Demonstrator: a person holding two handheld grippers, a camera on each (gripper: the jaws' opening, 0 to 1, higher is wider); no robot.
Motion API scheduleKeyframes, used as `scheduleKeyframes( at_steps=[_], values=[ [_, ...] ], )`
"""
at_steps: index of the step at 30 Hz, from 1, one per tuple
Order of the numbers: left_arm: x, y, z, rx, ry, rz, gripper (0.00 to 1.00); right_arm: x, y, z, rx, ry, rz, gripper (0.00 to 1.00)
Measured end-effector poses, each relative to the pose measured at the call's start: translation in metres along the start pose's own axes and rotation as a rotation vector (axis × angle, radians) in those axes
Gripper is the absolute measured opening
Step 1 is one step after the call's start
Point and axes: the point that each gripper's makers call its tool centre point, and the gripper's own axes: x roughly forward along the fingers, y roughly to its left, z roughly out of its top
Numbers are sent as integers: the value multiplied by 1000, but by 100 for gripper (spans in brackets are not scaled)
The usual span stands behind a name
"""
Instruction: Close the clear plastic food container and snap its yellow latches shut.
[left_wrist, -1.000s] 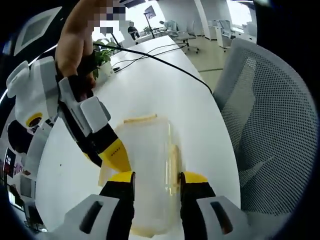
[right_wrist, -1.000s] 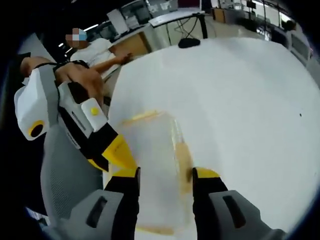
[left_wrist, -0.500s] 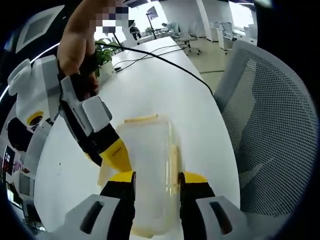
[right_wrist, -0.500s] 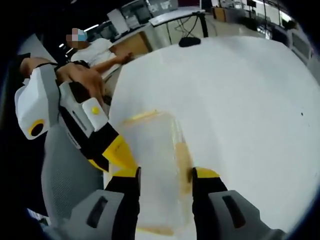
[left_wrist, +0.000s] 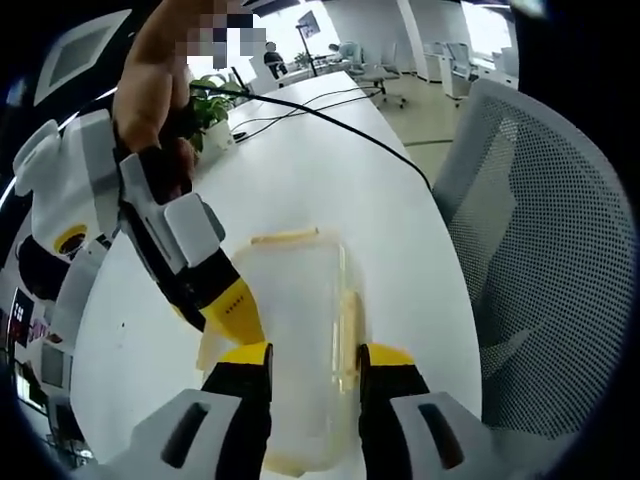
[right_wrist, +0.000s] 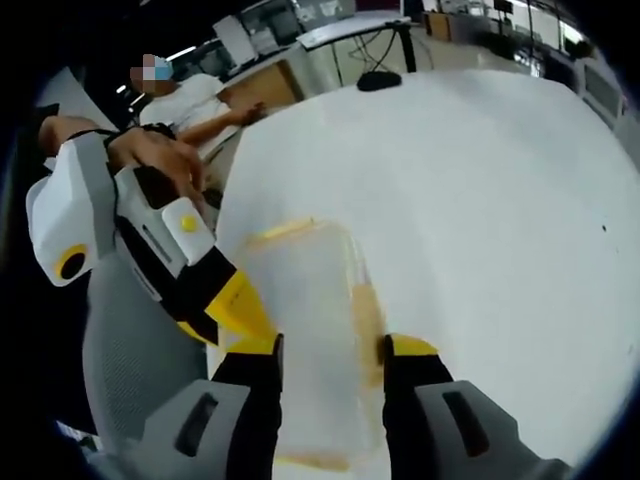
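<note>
The container (left_wrist: 295, 330) (right_wrist: 305, 330) lies on the white surface (left_wrist: 330, 180) (right_wrist: 480, 220), lid down on it, yellow latches (left_wrist: 348, 325) (right_wrist: 367, 320) along its edges. The left claw (left_wrist: 312, 357) straddles it, jaws part open with the container between them; whether they grip it I cannot tell. The right claw (right_wrist: 328, 350) also straddles it, part open, grip unclear. Each claw reaches in beside the container in the other's view. A mesh chair (left_wrist: 540, 250) stands beside the surface, past the container's latch side. A cable (left_wrist: 330, 125) crosses the surface beyond the container.

— What carries everything?
— A white table (left_wrist: 330, 190). The clear plastic food container (left_wrist: 295, 330) lies on it at lower centre.
— Anything else?
— A black cable (left_wrist: 330, 125) and a potted plant (left_wrist: 212, 118), upper left.
</note>
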Motion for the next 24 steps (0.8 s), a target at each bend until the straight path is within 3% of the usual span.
scheduleKeyframes(
  at_steps=[4, 16, 24],
  values=[
    [2, 0, 1, 29, 12, 4, 24, 1, 0, 0, 15, 1, 3, 34],
    [3, 2, 1, -12, 16, 29, 23, 0, 0, 0, 16, 39, 32, 31],
    [2, 0, 1, -6, -4, 34, 25, -3, 1, -3, 13, 29, 25, 34]
  ],
)
